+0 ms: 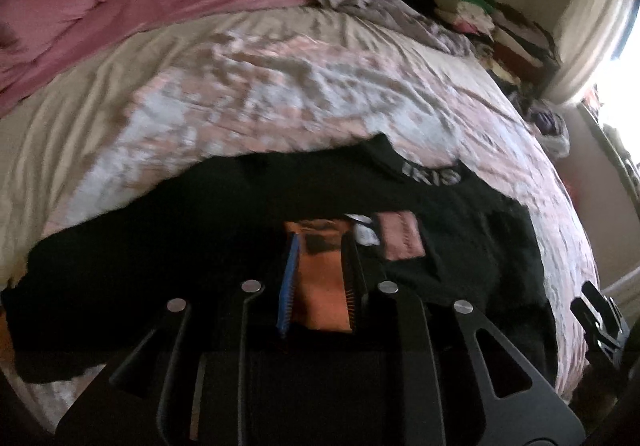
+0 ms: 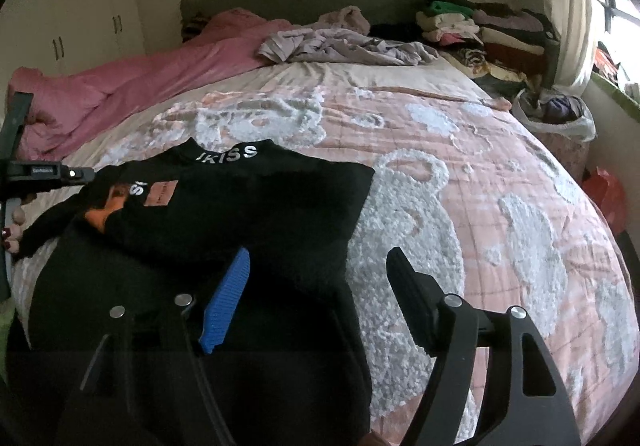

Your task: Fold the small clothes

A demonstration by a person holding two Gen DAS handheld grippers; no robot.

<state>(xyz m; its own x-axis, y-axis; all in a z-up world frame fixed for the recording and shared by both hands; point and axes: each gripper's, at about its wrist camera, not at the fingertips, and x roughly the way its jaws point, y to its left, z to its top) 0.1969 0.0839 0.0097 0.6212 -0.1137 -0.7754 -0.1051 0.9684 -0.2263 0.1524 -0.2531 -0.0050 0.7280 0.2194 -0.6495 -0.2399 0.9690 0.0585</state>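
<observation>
A black top (image 2: pixel 248 206) with white "IKISS" lettering on its collar lies flat on the patterned bedspread (image 2: pixel 500 174), its left side folded in over an orange print (image 2: pixel 102 212). In the left wrist view the same top (image 1: pixel 460 246) fills the foreground. My left gripper (image 1: pixel 320 242) hovers right over the orange print (image 1: pixel 320 286), which shows in the narrow gap between its jaws; no pad visibly presses the cloth. From the right wrist view the left gripper (image 2: pixel 74 174) sits at the top's left edge. My right gripper (image 2: pixel 316 274) is open wide over the top's lower right edge, holding nothing.
A pink blanket (image 2: pixel 132 86) lies along the bed's far left, crumpled lilac clothes (image 2: pixel 340 44) near the headboard. A stack of folded clothes (image 2: pixel 480 26) stands at the back right, a white bag (image 2: pixel 560 118) beside the bed. A hand (image 2: pixel 12 234) shows at the left edge.
</observation>
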